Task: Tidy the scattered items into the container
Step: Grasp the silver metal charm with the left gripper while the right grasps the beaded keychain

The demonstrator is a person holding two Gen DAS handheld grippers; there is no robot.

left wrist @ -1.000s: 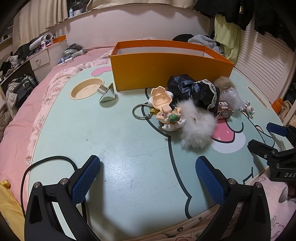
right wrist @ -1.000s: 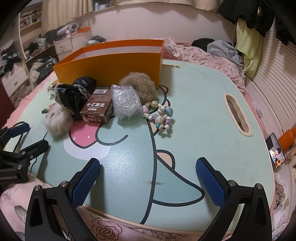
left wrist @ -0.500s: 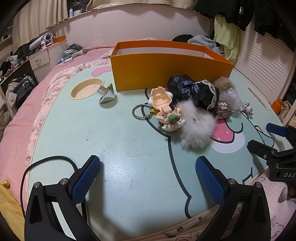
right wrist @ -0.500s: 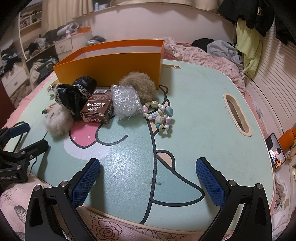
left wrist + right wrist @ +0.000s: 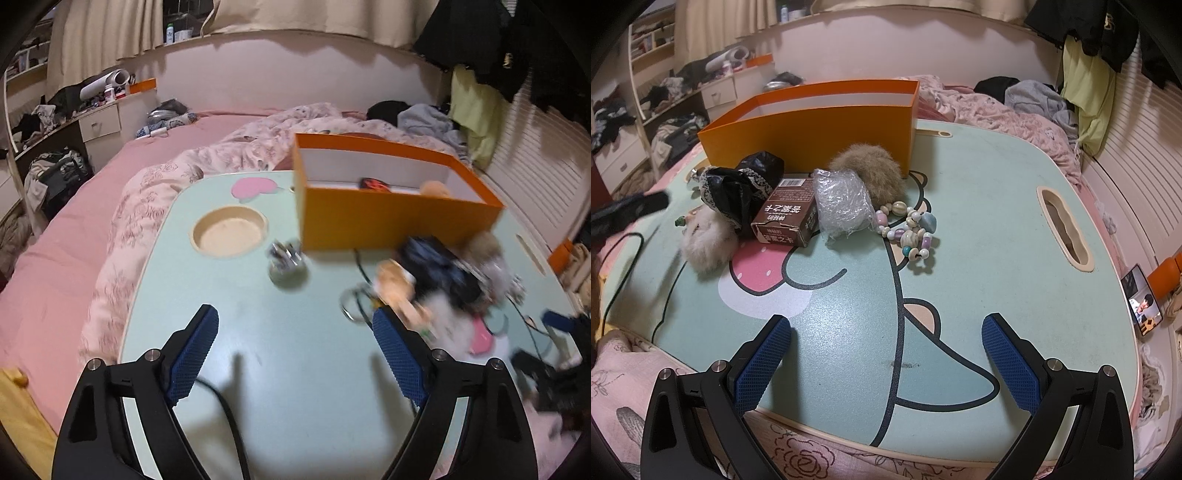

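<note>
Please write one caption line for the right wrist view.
Open right gripper faces scattered items beside the orange box.

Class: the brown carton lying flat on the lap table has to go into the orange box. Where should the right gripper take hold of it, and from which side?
Grip the brown carton across its two long side faces, coming down from above. It lies flat, printed face up. Black lace fabric and a clear plastic bundle crowd those sides, so the near end looks easiest for the right gripper, whose fingers stand open.

- The left wrist view looks forward and down over the green table [image 5: 303, 354], blurred, with the orange box [image 5: 391, 218] at centre right.
- The right wrist view looks down the same table [image 5: 997, 229], sharp, box [image 5: 812, 129] upper left.
- Both share the box and the item pile [image 5: 798, 206].
</note>
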